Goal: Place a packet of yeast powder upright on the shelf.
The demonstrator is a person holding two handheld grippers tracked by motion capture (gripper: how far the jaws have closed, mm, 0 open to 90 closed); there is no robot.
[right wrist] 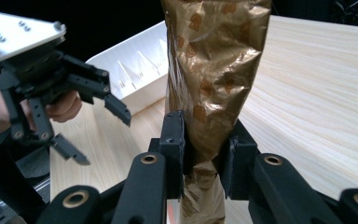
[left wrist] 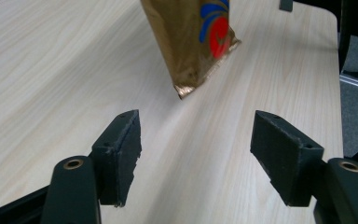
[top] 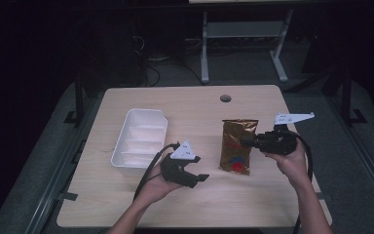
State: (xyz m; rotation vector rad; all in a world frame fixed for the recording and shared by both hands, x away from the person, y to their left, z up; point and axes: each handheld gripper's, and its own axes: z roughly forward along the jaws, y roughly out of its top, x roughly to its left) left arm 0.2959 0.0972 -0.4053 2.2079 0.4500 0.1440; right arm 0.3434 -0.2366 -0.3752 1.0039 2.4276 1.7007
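Tongs first: the right tongs [right wrist: 204, 161] are pinching a gold foil bag [right wrist: 214, 70], jaws pressed against its crinkled side edge. The left tongs [left wrist: 196, 156] are spread wide with nothing between them, hovering low over the table [left wrist: 51, 70] and aimed at the bag's bottom corner.

From the high view the bag [top: 237, 145] sits right of centre on the table, lengthwise away from the person, with the right tongs [top: 251, 142] coming in from its right side. In the left gripper view the near corner looks lifted off the wood, so I'd guess it's partly hanging from that one pinch.

What could go wrong, as I see it:
- The grip is on a thin strip of slick foil. If the bag swings or the contents shift, it could slide out and flop back down.
- Squeeze harder to fix that and you may crush whatever's inside or crease the seam.
- If the left tongs [top: 195, 173] come in for that corner, it's a small floppy target and they could close on air or knock the bag sideways.
- The white tray [top: 141, 139] sits well apart on the left; if that's where the bag is headed, a long bag carried by one edge could catch its rim.
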